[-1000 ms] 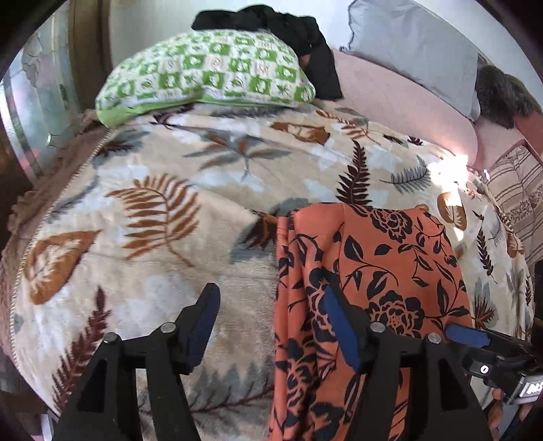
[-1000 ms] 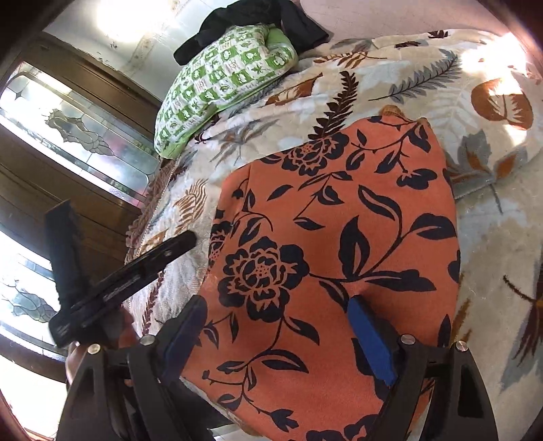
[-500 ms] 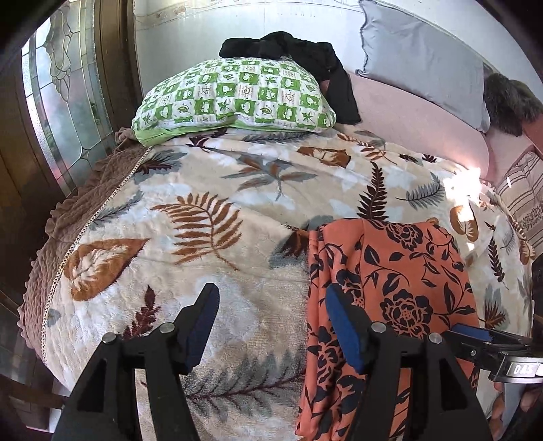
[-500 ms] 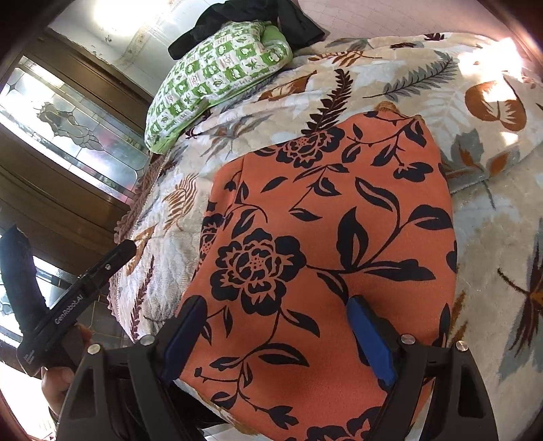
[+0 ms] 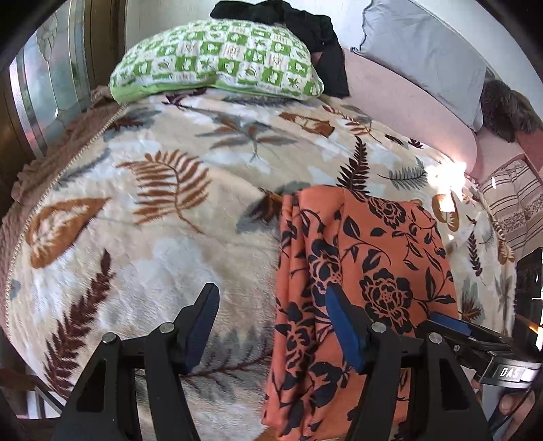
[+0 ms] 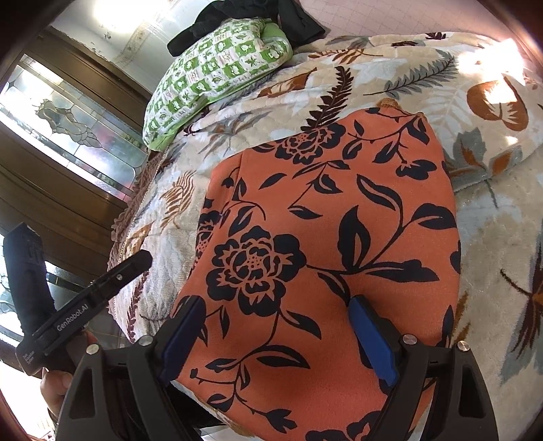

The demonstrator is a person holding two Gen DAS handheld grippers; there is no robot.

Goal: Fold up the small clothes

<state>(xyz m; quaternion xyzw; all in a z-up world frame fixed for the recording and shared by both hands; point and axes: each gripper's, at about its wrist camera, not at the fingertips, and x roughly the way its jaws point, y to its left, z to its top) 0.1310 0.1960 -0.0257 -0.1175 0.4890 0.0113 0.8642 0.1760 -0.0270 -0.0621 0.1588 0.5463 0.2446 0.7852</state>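
An orange garment with black flowers (image 5: 366, 271) lies folded on the leaf-patterned blanket (image 5: 163, 210), its near end hanging over the bed's front edge. It fills the right wrist view (image 6: 322, 237). My left gripper (image 5: 271, 325) is open and empty, hovering over the garment's left edge and the blanket beside it. My right gripper (image 6: 278, 336) is open and empty just above the garment's near end. The right gripper also shows at the lower right of the left wrist view (image 5: 475, 339), and the left gripper at the lower left of the right wrist view (image 6: 85, 305).
A green-and-white checked pillow (image 5: 217, 64) with a black garment (image 5: 305, 30) behind it lies at the head of the bed. A grey pillow (image 5: 424, 51) and a striped cloth (image 5: 516, 203) are at the right. A glass-panelled wooden door (image 6: 61, 135) stands left.
Both grippers have shifted a little over the garment's near end, the left one first drawing back and then coming closer. Both stay open. The garment has not moved.
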